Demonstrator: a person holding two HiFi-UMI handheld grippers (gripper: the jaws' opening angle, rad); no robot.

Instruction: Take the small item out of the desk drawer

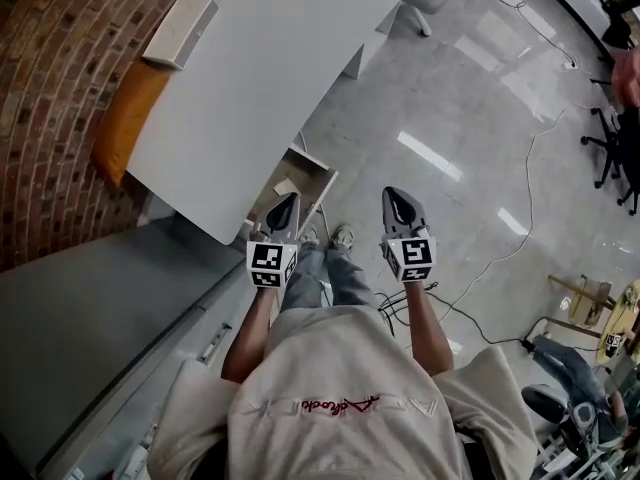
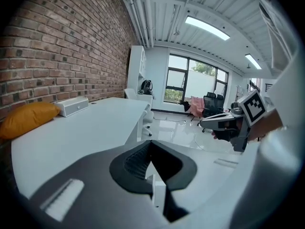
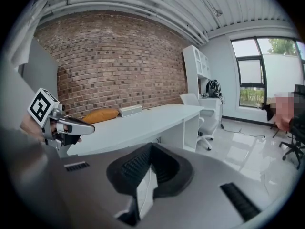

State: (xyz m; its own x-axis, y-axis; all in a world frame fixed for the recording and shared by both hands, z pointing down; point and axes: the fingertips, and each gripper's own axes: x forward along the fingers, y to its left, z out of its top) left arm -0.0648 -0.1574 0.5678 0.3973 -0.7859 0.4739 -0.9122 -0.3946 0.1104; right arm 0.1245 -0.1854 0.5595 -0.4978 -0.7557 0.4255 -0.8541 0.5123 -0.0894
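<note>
In the head view a white desk (image 1: 250, 78) runs along a brick wall. Below its near corner an open drawer (image 1: 318, 173) with pale wooden sides shows, and a small light item (image 1: 286, 186) lies inside it. My left gripper (image 1: 289, 202) hangs just above the drawer's near end, its jaws shut with nothing between them. My right gripper (image 1: 393, 194) is held over the floor to the right, apart from the drawer, its jaws also together and empty. The left gripper view looks along its shut jaws (image 2: 151, 143) over the desk top, and the drawer is hidden there.
An orange cushion (image 1: 125, 118) and a white box (image 1: 180, 30) lie at the desk's wall side. A grey cabinet top (image 1: 90, 308) stands at the left. Cables (image 1: 520, 198) trail over the glossy floor, and office chairs (image 1: 615, 148) stand at the far right.
</note>
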